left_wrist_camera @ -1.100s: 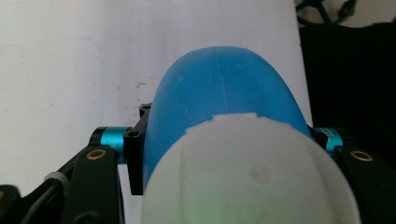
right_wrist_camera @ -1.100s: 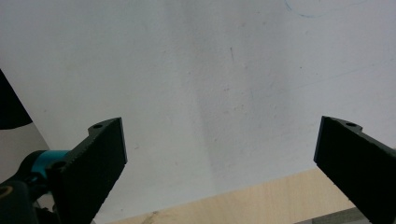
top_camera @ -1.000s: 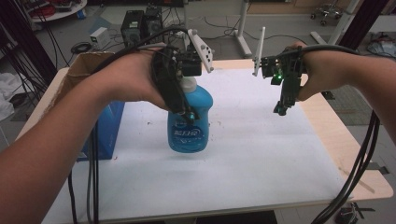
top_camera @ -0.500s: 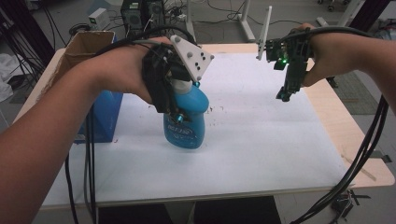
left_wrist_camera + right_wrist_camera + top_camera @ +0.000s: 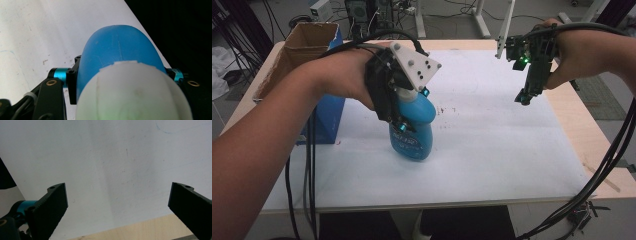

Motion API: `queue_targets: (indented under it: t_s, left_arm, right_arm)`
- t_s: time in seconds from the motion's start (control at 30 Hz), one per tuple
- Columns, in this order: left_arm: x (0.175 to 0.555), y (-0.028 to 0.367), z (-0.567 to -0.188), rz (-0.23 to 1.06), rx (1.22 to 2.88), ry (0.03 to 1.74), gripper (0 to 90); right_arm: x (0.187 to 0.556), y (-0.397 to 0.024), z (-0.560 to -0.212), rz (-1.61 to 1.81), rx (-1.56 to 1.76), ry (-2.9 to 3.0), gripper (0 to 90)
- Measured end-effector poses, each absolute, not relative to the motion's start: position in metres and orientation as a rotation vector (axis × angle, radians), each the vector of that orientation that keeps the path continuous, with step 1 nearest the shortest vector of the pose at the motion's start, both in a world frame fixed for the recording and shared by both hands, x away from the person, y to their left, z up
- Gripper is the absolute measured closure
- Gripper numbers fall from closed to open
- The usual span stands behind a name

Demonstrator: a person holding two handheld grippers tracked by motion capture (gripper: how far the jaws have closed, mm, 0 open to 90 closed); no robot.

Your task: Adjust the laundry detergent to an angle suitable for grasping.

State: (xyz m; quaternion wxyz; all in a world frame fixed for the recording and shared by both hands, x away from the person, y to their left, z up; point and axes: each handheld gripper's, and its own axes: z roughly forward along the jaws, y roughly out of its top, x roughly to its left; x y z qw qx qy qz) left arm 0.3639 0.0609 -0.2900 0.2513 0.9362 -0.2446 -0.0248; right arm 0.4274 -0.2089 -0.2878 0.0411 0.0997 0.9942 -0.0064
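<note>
High view: we have the left gripper (image 5: pixel 403 107) with its jaws clamped round the neck of the blue plastic spray bottle with white cap (image 5: pixel 413 131), tilted over the white-covered table (image 5: pixel 512 150). Right gripper (image 5: pixel 532 70) hangs apart, jaws spread, empty. We judge a firm, level squeeze below the cap best, so the tilted bottle cannot slip.

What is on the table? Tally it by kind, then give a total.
Blue spray bottle, clamped in the left gripper: 1
Open cardboard box: 1
Blue box beside it: 1
White sheet covering the table: 1
Total: 4
</note>
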Motion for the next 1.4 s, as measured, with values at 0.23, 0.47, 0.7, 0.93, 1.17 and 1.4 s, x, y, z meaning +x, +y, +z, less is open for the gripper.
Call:
queue_targets:
  t_s: [0.23,0.47,0.7,0.93,1.17,1.4]
  left_arm:
    - [0.367,0.068,-0.301,-0.098,2.556,-0.654,38.7]
    - [0.368,0.071,-0.309,-0.107,2.561,-0.641,38.6]
    - [0.366,0.072,-0.31,-0.088,2.555,-0.652,38.6]
    - [0.366,0.073,-0.31,-0.09,2.58,-0.564,38.3]
    - [0.364,0.074,-0.307,-0.115,2.585,-0.526,31.8]
    - [0.364,0.075,-0.303,-0.113,2.608,-0.507,28.6]
  right_arm:
    - [0.429,-0.207,-0.29,-0.014,0.292,3.048,1.7]
    - [0.43,-0.206,-0.292,-0.019,0.298,3.046,1.7]
    - [0.43,-0.206,-0.295,-0.026,0.3,3.051,1.7]
    - [0.43,-0.205,-0.294,-0.019,0.303,3.052,1.7]
    - [0.431,-0.206,-0.294,-0.022,0.311,3.051,1.7]
    - [0.431,-0.206,-0.294,-0.016,0.306,3.049,1.7]
